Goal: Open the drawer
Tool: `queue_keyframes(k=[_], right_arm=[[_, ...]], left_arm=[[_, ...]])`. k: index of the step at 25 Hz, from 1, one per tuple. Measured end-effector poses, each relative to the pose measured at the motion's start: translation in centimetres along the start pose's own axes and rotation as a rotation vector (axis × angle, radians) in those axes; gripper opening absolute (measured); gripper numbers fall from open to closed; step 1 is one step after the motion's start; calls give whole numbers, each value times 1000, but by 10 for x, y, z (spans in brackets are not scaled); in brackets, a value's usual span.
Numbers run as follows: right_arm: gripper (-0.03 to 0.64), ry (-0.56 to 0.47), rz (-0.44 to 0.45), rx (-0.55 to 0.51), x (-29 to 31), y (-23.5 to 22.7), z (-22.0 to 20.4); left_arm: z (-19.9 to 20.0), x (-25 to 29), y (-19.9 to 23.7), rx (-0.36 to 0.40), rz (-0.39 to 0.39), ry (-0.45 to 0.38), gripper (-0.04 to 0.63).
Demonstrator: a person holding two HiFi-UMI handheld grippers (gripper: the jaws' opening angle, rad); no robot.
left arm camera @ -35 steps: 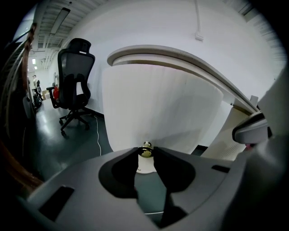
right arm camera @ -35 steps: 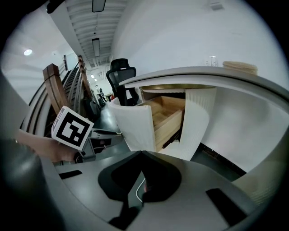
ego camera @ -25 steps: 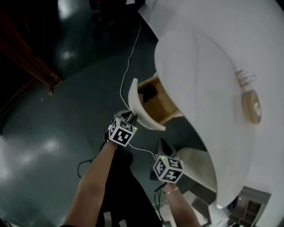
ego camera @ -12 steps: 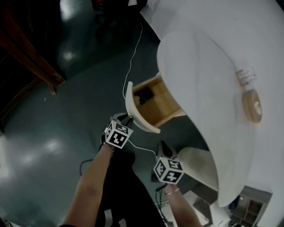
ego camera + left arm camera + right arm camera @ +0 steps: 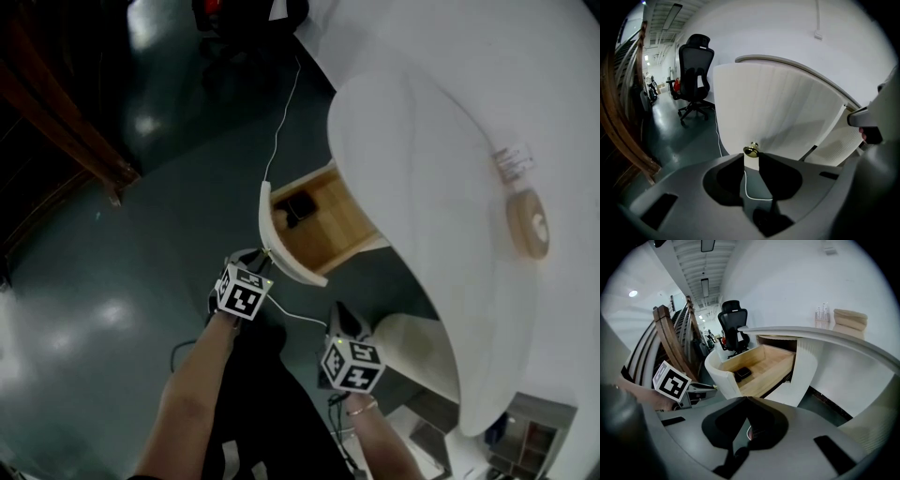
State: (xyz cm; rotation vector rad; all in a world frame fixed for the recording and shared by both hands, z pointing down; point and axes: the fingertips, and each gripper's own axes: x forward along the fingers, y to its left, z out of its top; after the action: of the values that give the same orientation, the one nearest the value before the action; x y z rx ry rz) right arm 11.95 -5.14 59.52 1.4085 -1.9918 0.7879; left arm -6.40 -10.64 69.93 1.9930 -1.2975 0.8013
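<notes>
The curved white drawer with a pale wooden interior (image 5: 323, 217) had slid further out of the rounded white desk (image 5: 422, 187) than a second before, drawn by the left gripper (image 5: 265, 255), whose jaws pinched its small brass knob (image 5: 751, 150). It stood well open, so the task looked nearly done. The right gripper (image 5: 341, 319) hung below it, jaws pressed together on nothing.

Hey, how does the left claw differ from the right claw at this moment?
The left claw is clamped on the brass knob, while the right claw is shut on nothing. In the head view the left claw sits right at the drawer front; the right claw hangs apart from it, lower and nearer the person. Both have their jaws drawn in close.
</notes>
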Motion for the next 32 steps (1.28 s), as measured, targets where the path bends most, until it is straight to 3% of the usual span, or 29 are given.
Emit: queue_keyframes(k=[11, 22, 32], right_arm=[[3, -6, 37, 14, -20, 11, 4], [3, -59, 72, 13, -41, 24, 30], [3, -160, 76, 26, -65, 19, 62]], left_arm=[[-8, -62, 1, -77, 56, -12, 57], [42, -136, -1, -61, 119, -147, 9], [93, -194, -25, 11, 136, -310, 3]])
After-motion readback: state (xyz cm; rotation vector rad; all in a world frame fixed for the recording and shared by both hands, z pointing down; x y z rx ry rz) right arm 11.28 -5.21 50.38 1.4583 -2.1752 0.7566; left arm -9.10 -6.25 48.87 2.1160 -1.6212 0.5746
